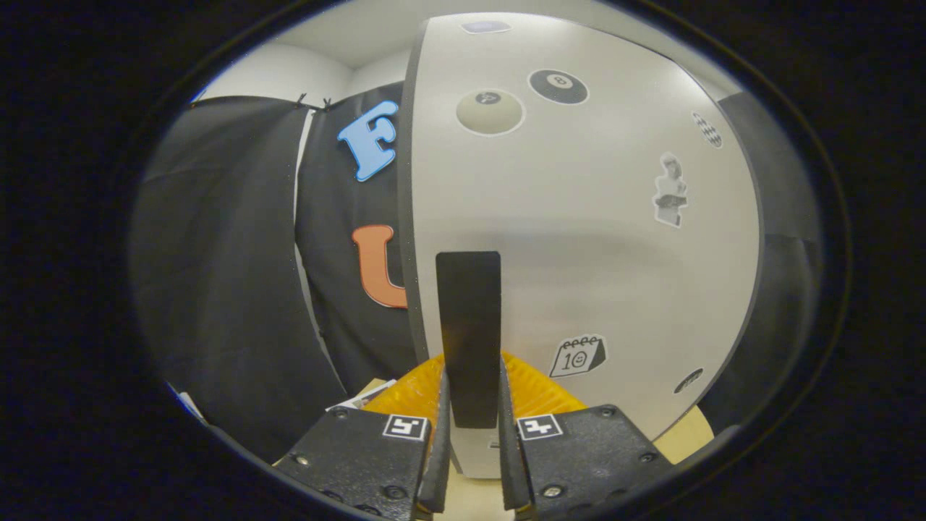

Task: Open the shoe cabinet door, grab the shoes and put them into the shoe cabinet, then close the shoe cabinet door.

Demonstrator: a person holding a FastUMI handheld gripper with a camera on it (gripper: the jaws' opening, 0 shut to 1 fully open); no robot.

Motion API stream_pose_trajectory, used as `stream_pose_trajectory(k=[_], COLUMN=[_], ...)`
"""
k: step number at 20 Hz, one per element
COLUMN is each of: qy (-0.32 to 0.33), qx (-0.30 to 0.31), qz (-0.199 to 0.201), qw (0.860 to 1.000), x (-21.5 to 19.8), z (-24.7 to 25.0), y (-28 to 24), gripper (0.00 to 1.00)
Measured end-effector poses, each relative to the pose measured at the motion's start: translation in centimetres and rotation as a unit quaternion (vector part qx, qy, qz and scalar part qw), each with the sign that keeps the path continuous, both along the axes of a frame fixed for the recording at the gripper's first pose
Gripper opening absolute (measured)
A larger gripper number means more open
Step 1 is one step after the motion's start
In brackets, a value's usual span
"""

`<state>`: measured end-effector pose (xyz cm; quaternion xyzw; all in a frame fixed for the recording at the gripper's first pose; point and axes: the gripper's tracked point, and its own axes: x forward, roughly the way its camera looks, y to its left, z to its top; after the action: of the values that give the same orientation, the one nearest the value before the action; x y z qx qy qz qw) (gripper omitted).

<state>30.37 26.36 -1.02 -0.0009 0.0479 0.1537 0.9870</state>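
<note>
Gripper view: the gripper (472, 434) is clenched on the flat black bar handle (469, 333) of the pale grey cabinet door (579, 239), one finger pressed to each side of the handle's lower part. The handle stands upright, its long axis running straight up and away from the fingers, lower end between them, upper end well beyond. The door itself rises directly ahead of the fingers as a tall smooth panel with a dark edge down its left side, long axis vertical. Its face carries stickers: a dark billiard ball (558, 86) and a pale one (490, 111) high up, a small figure (670, 189) to the right, a calendar sticker (576, 356) just right of the handle. An orange ribbed object (416, 391) shows behind the fingers at the door's foot; what it is cannot be told
</note>
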Motion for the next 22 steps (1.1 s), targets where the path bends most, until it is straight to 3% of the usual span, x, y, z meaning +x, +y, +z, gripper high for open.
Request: stream_pose_trajectory(k=[10,22], qy=[-0.004,-0.009], qx=[-0.004,-0.005], qz=[0.013,-0.071], qw=[1.0,0.997], x=[-11.9,-22.2], z=[-1.0,-1.9], y=[-6.9,-20.8], gripper=[0.27,0.2])
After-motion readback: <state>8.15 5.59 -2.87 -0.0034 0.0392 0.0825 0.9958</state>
